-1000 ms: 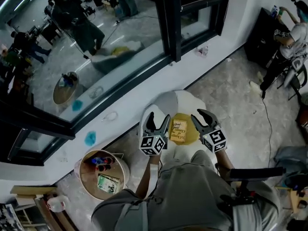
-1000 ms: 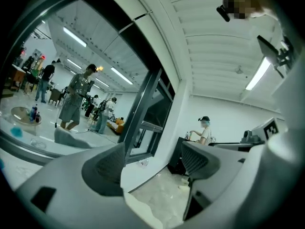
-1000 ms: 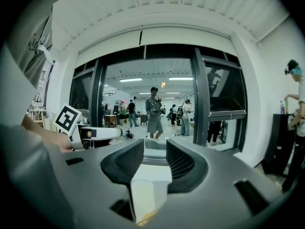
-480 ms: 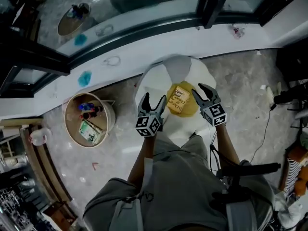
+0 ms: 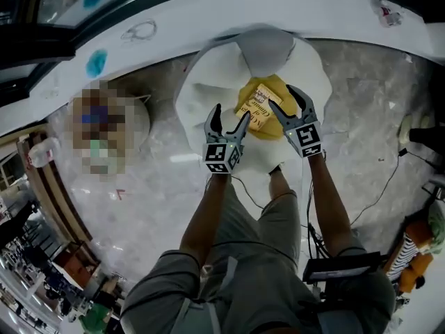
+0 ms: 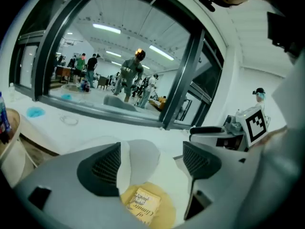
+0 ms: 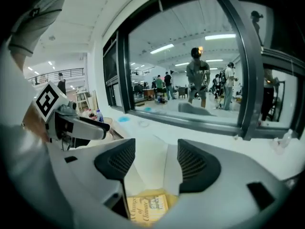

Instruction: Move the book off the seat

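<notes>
The right gripper (image 7: 155, 163) has just been opening its jaws and stands at a middling spread with nothing pinched. The book (image 7: 147, 208) shows low between the two pads, ahead of them, and neither pad presses on it. The left gripper (image 6: 155, 161) is wide and empty as well, with the same book below and ahead of its gap. In the head view the tools flank the book, the left off its near-left corner and the right at its right edge. Whether the right gripper's lower tip touches the cover is hard to tell from above. The book lies flat, title up, on a yellow cushion (image 5: 263, 132) in the hollow of the white seat (image 5: 201, 89). That flatness is the likely trouble: a jaw pushed at the edge may only shove the book across the soft cushion, or dig in and lift the cushion along. A pinch on the cover alone would probably let the pages fall open and the book drop. Two tools closing on one small thing could also knock each other, or nudge it over the rim onto the floor (image 5: 160, 165).
</notes>
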The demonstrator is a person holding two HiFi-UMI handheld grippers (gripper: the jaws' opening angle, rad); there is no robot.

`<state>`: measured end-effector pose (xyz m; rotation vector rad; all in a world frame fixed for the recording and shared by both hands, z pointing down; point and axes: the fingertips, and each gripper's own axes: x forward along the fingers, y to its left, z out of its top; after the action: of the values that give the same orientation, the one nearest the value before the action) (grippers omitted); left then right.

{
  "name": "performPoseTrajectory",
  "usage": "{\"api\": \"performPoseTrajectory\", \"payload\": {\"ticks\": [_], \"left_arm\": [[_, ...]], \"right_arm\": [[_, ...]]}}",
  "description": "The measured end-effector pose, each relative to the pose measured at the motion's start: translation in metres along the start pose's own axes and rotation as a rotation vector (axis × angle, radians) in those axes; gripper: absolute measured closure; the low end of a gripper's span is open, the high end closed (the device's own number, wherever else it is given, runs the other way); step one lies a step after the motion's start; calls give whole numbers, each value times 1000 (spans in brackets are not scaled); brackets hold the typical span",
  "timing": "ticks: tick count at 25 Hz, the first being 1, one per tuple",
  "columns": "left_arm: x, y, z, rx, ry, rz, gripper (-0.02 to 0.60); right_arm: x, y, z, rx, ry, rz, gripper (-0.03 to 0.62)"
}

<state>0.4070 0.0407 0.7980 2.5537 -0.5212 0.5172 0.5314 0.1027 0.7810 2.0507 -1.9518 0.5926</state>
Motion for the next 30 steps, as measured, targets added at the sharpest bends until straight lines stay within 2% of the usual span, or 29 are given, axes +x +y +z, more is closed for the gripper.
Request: {"api": "performPoseTrajectory", "payload": {"ticks": [3, 6, 9, 13, 15, 18, 20, 24, 25, 28, 30], "left_arm": [[31, 18, -70, -46, 54, 19, 178], [54, 38, -145, -81, 93, 50, 153], [69, 59, -231, -159, 167, 104, 129], [81, 73, -342, -311, 296, 177, 101], [91, 77, -392, -423, 362, 209, 98], [93, 87, -462, -615, 452, 276, 80], [95, 94, -489, -684, 478, 277, 75], [133, 85, -496, -740, 493, 144, 75], [139, 84, -498, -761, 500, 136, 75], [149, 93, -510, -813, 535, 201, 75], [154, 97, -515, -778, 577, 237, 75]], "right_arm": [[28, 8, -85, 17, 86, 38, 318], [59, 15, -170, -16, 186, 97, 304], [82, 16, -246, -49, 268, 148, 303], [95, 6, -344, -117, 436, 197, 301], [101, -8, -381, -132, 505, 208, 301], [105, -26, -427, -80, 595, 199, 296], [107, -32, -452, -49, 649, 194, 292], [117, -44, -488, -49, 731, 214, 284], [118, -43, -495, -41, 746, 226, 279], [119, -38, -506, 6, 786, 263, 278], [122, -37, -502, 40, 802, 272, 278]]}}
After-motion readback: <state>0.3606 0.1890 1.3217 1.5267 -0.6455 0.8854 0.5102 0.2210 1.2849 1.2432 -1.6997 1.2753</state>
